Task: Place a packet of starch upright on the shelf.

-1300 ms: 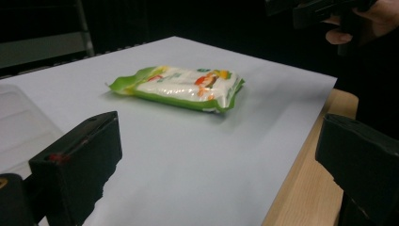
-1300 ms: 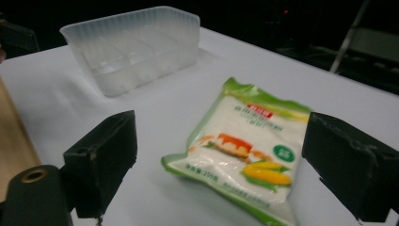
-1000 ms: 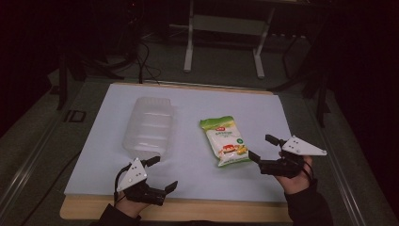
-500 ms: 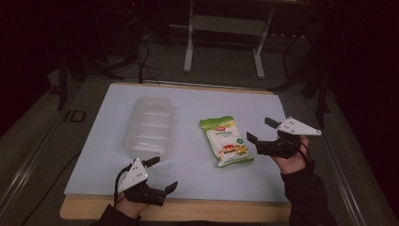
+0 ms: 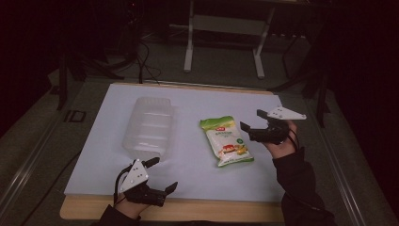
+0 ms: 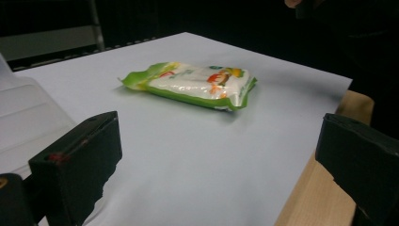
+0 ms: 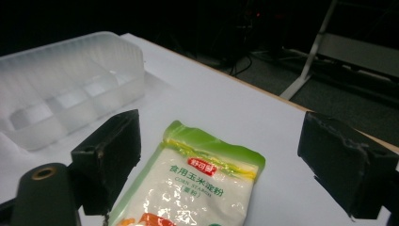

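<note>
Worktop (image 5: 197, 174) covered by a white sheet; wooden edge shows along the near side.

Bag (image 5: 226, 141): green-edged packet with white contents, lies flat on the sheet, right of centre, long axis running away from me. In my right gripper view the printed face is up, a red label near the top edge.

Tray (image 5: 148, 125): clear plastic, ribbed, with compartments, lies left of the bag, well apart from it.

Right tongs (image 5: 251, 121): held above the sheet just to the right of the bag, pointing left toward it. Jaws spread wide, nothing between them. In my right gripper view the bag (image 7: 197, 188) sits low in the gap between the two black jaws, top edge pointing away, with the tray (image 7: 66, 99) beyond the left jaw. I cannot tell whether the jaws touch the bag; from the high view they appear clear of it.

Left tongs (image 5: 161, 174): near the front edge of the worktop, just below the tray's near end, pointing right. Jaws released, wide apart, empty. In my left gripper view the bag (image 6: 190, 84) lies farther off across bare sheet, between the jaws' line of sight, and a corner of the tray (image 6: 28, 117) is at the left, behind the left jaw.

Both of my sleeves are dark.
</note>
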{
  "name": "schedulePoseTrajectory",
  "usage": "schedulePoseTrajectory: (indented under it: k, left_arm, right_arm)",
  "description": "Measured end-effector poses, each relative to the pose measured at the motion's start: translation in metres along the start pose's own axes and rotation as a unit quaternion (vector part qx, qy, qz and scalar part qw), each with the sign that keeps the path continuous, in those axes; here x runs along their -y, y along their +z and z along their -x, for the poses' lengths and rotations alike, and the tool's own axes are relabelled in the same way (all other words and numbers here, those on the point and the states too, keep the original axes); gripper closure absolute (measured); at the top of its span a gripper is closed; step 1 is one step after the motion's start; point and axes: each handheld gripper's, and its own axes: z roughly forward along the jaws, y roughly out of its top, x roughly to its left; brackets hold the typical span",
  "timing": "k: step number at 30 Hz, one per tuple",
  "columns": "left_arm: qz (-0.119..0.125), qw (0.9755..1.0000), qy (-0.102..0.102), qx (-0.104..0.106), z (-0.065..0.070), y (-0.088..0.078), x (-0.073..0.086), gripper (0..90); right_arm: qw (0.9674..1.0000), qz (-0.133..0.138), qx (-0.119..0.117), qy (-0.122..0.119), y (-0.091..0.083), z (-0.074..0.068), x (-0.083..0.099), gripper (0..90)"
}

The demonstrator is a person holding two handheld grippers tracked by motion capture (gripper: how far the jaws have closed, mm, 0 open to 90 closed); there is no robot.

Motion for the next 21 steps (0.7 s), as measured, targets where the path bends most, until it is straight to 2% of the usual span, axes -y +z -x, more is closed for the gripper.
schedulePoseTrajectory:
  k: [13, 21]
  left_arm:
    - [-0.006, 1.0000, 0.004, 0.007, 0.001, 0.001, 0.001, 1.3]
    - [-0.007, 0.9999, 0.004, 0.006, 0.001, 0.002, 0.001, 1.4]
  right_arm:
    - [0.9991, -0.038, 0.001, 0.019, 0.045, 0.016, 0.008, 16.4]
    - [0.9973, -0.063, 0.003, 0.036, 0.070, 0.027, 0.021, 20.7]
